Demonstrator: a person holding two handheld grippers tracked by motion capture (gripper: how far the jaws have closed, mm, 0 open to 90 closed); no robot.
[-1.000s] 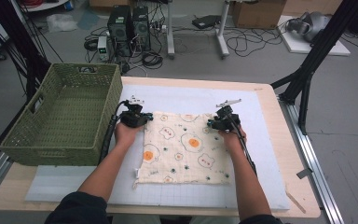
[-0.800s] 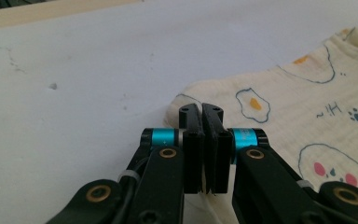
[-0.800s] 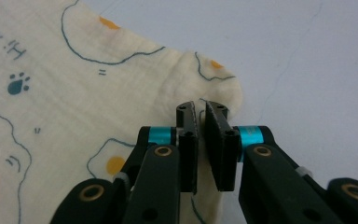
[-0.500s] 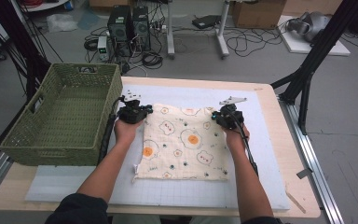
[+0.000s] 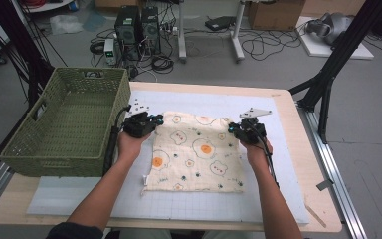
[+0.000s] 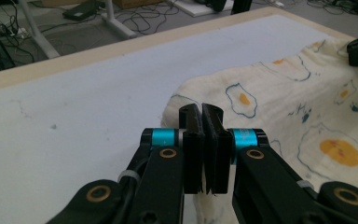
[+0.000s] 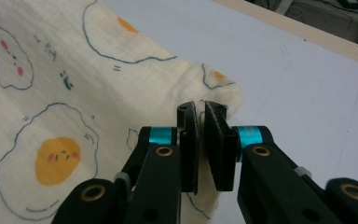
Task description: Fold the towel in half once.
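Lying on the white mat (image 5: 278, 194) beside a woven green basket (image 5: 64, 124), the soft cream cloth (image 5: 199, 154) printed with fried eggs has its far corners pinched in the left gripper (image 5: 146, 122) and right gripper (image 5: 238, 130).

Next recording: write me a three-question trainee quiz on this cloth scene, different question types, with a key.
1. True or false: the left gripper is shut on a far corner of the cloth.
2. What is printed on the cloth? A) stripes B) fried eggs and bears C) plain checks
3. Fill in: the green basket stands at the table's ____ side in the high view.

Key: 1 true; the right gripper is shut on the other far corner. 2 B. 3 left.
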